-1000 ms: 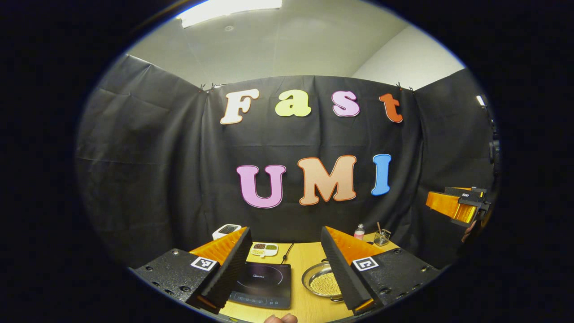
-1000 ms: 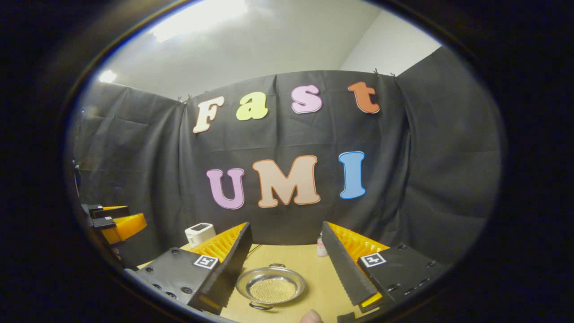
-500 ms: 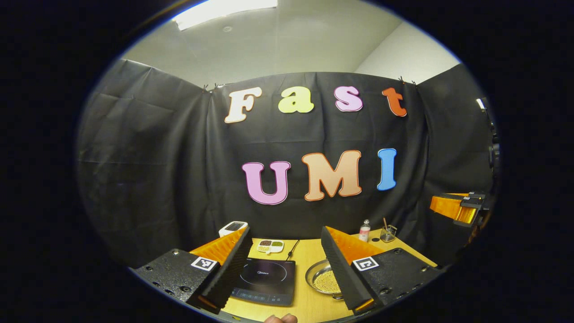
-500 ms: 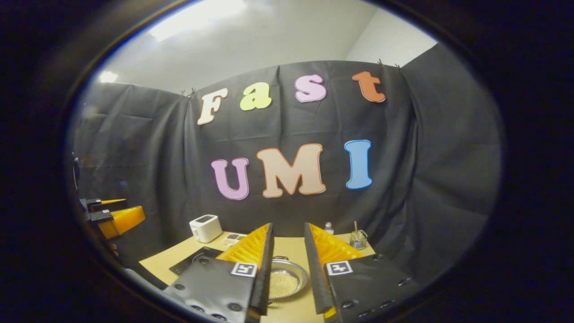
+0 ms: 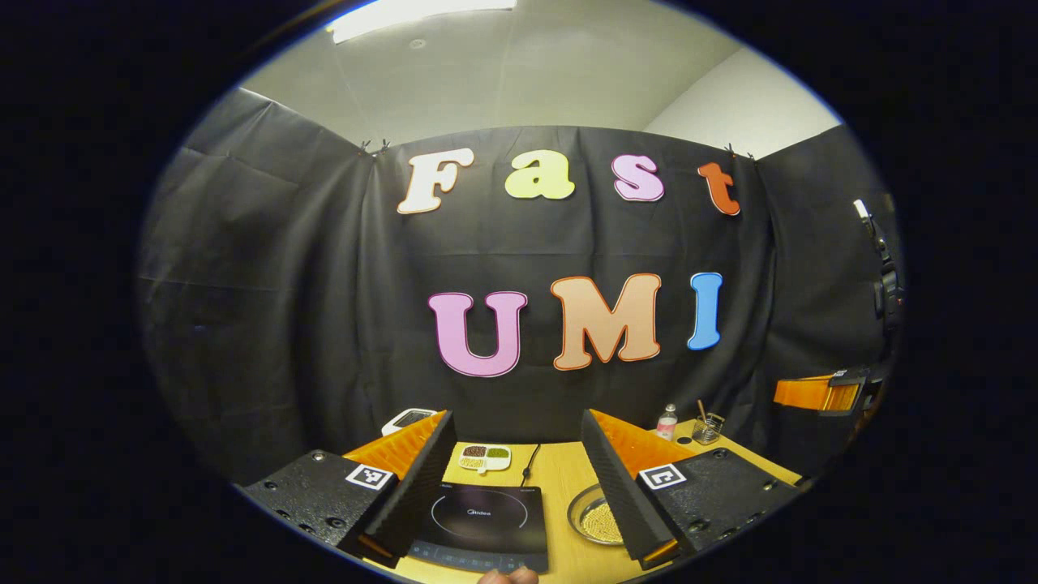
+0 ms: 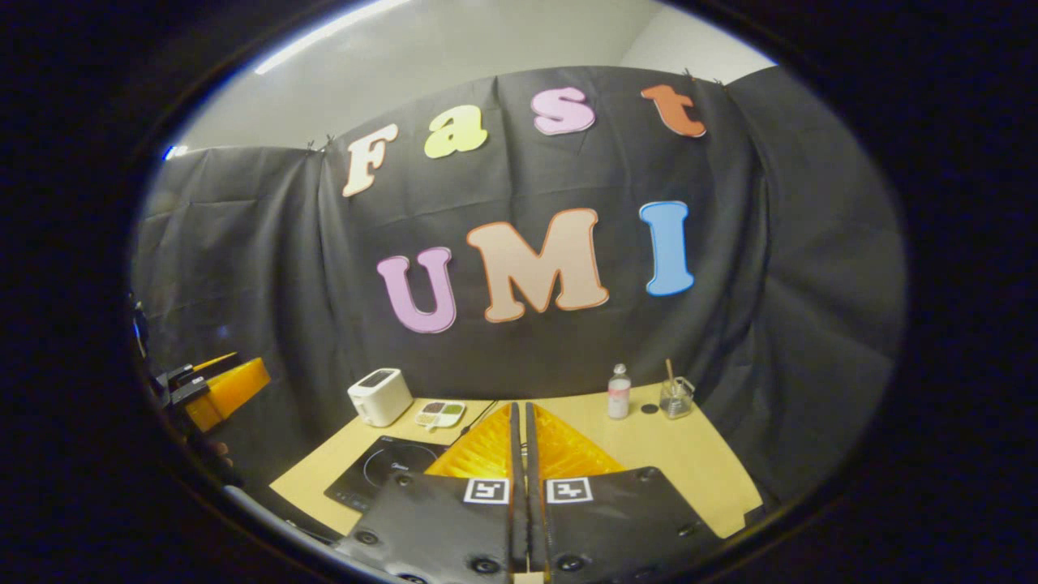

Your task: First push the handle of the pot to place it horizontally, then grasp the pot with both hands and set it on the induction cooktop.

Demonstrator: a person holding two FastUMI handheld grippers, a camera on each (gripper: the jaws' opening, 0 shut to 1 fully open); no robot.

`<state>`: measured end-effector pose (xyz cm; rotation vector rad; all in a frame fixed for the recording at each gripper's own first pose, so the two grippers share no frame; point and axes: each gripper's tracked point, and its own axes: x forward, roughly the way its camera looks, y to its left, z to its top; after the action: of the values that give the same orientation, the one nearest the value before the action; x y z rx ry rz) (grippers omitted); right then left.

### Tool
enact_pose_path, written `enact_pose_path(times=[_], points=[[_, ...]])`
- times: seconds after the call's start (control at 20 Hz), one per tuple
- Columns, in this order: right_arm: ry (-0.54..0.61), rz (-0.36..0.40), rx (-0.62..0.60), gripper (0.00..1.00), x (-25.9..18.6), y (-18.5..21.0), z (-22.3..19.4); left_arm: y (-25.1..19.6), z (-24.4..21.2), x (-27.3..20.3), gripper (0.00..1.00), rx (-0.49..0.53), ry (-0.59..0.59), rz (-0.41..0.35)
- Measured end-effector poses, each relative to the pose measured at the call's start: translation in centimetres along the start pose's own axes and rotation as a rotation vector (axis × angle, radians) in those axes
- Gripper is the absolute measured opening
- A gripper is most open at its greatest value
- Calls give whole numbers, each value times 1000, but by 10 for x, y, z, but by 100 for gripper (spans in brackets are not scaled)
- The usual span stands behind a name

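Left gripper view: the left gripper (image 5: 515, 478) occupies the bottom of the frame with its two fingers spread wide and nothing between them. Framed between the fingers lies the wooden worktop (image 5: 559, 474). On it, at lower centre, rests the black induction cooktop (image 5: 482, 527). To the right of the cooktop, apart from it, sits the pot (image 5: 596, 519), a shallow metal vessel holding small yellowish grains; its right part is hidden behind the right finger, and its handle cannot be made out. At the far edge of the worktop stand a white toaster (image 5: 409, 419), a small divided dish (image 5: 484, 457), a small bottle (image 5: 666, 422) and a glass jar (image 5: 707, 427). A dark cable (image 5: 529, 464) runs from the cooktop toward the back. The right gripper (image 5: 819, 393) appears at the right edge of the frame, raised above the worktop.

Right gripper view: the right gripper (image 6: 523, 470) stands at bottom centre with its fingers closed almost to touching, a thin slit between them and nothing gripped. The induction cooktop (image 6: 381, 478) lies at lower left of the worktop (image 6: 689, 462), partly covered by the gripper. Behind it stand the toaster (image 6: 379, 396) and the divided dish (image 6: 439, 413); the bottle (image 6: 619, 392) and jar (image 6: 677, 396) stand right of centre. The left gripper (image 6: 219, 389) shows at the left edge, clear of the worktop.
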<state>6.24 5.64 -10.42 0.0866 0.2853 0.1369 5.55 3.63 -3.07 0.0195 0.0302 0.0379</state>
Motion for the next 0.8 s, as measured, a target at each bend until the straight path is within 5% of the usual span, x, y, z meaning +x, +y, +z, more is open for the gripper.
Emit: enact_pose_path(times=[0.35, 0.8], points=[[155, -47, 49, 0, 31, 32, -62, 22, -35, 30, 92, -59, 40, -102], [326, -27, 109, 3, 53, 38, -130, 53, -64, 47, 94, -101, 104, -44]])
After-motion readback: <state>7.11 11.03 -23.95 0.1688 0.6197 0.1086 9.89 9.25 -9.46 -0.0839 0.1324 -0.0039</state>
